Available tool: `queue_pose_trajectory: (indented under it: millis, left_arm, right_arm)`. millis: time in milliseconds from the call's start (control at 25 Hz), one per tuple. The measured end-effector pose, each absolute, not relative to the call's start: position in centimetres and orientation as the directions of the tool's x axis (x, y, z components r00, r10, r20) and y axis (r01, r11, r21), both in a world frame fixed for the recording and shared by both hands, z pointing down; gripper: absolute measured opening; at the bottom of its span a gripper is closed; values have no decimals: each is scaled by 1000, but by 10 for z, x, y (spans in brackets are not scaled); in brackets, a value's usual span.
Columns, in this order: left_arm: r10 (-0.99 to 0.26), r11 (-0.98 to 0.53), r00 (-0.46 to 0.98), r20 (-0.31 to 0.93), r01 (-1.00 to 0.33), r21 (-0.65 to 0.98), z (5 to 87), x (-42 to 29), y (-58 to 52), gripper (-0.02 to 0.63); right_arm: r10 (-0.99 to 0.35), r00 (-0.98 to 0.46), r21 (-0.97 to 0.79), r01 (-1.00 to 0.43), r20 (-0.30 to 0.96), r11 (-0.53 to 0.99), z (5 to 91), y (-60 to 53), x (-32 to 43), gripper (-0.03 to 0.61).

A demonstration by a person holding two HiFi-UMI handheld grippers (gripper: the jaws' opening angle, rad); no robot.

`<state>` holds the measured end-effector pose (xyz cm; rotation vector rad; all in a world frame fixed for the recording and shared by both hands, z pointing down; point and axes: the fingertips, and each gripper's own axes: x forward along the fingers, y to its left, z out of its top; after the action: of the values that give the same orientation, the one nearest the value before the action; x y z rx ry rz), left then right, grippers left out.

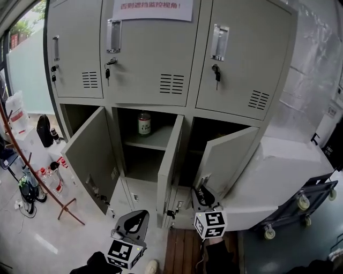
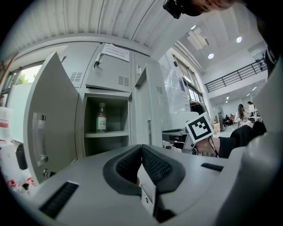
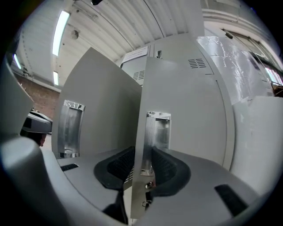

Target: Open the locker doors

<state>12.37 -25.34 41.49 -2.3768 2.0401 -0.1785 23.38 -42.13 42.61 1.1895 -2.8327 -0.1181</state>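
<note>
The grey locker bank (image 1: 171, 64) has its top row closed and three middle doors swung open: left door (image 1: 91, 155), middle door (image 1: 167, 166), right door (image 1: 228, 158). A bottle (image 1: 144, 123) stands on the middle shelf. My right gripper (image 1: 202, 197) is low at the right door's free edge. In the right gripper view the door edge and its metal handle (image 3: 157, 132) stand between the spread pads of that gripper (image 3: 142, 165), which do not clamp it. My left gripper (image 1: 140, 217) hangs lower left, away from the doors. Its pads (image 2: 141, 148) meet with nothing between them.
A brown coat stand (image 1: 32, 171) and several floor items sit at the left. A white wrapped block (image 1: 289, 166) on a wheeled cart (image 1: 303, 202) is close on the right. Keys hang in the upper locks (image 1: 216, 72). A paper sign (image 1: 153, 8) is taped above.
</note>
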Motion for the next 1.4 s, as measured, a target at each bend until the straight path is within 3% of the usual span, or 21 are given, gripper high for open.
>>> queue_pose_trajectory:
  millis: [880, 1400]
  left_arm:
    - [-950, -307, 301, 79, -949, -69, 417, 201, -223, 25]
    - [-930, -365, 359, 76, -928, -74, 416, 231, -223, 25]
  right_arm:
    - [-829, -559, 87, -825, 19, 558, 428, -369, 358, 167]
    - [-896, -444, 103, -890, 19, 443, 429, -365, 421, 146]
